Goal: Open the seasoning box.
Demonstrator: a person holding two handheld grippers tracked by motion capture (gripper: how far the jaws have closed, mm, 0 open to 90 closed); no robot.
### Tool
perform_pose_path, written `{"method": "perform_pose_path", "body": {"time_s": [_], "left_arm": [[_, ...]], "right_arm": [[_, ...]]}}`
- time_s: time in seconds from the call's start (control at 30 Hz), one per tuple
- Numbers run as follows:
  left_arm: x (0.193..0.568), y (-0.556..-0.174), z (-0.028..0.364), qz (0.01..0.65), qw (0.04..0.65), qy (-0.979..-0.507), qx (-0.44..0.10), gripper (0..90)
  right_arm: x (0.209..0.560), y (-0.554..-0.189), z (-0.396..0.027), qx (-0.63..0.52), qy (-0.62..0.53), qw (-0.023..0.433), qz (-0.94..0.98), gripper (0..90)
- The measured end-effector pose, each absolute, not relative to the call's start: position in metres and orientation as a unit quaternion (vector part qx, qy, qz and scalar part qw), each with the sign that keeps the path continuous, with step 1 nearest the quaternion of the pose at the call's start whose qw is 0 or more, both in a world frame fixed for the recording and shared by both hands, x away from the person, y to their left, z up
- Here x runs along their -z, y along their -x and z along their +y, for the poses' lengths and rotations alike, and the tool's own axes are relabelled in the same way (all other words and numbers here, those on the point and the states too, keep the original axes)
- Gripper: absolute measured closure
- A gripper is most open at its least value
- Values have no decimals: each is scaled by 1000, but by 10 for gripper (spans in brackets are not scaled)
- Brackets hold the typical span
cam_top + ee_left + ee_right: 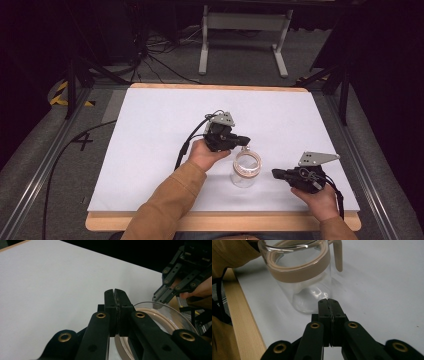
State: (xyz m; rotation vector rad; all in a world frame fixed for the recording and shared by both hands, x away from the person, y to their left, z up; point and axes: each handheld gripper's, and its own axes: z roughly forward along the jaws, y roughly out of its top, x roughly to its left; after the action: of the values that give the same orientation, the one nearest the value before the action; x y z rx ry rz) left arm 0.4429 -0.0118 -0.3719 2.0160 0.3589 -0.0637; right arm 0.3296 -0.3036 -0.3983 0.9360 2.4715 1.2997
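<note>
Right claw [278, 173] pressed closed and empty, glass jar [246, 169] between, left claw [244, 140] likewise closed, empty

floor: grey carpet [240, 60] | white frame [244, 22] beyond table | cables [150, 50] | dark surroundings

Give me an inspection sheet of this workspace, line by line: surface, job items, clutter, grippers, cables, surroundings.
Surface: white sheet covering a wooden table.
Job's things: one clear glass jar with a tan collar, upright, no lid on it, between the two grippers.
Clutter: nothing seen.
Grippers: left gripper shut, above the jar's rim; right gripper shut, beside the jar, not touching it.
Cables: a black cable trails from the left gripper across the sheet; loose cables on the floor behind.
Surroundings: grey carpet, a white stand frame beyond the table, dark background.
</note>
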Motion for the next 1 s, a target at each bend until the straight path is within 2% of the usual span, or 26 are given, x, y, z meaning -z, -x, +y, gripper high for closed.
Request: {"method": "perform_pose_path", "body": {"time_s": [1.0], "left_arm": [[375,-448,-9,157,521,-838,33,891]], "right_arm": [[394,-326,-291,-462,-295,71,833,899]]}}
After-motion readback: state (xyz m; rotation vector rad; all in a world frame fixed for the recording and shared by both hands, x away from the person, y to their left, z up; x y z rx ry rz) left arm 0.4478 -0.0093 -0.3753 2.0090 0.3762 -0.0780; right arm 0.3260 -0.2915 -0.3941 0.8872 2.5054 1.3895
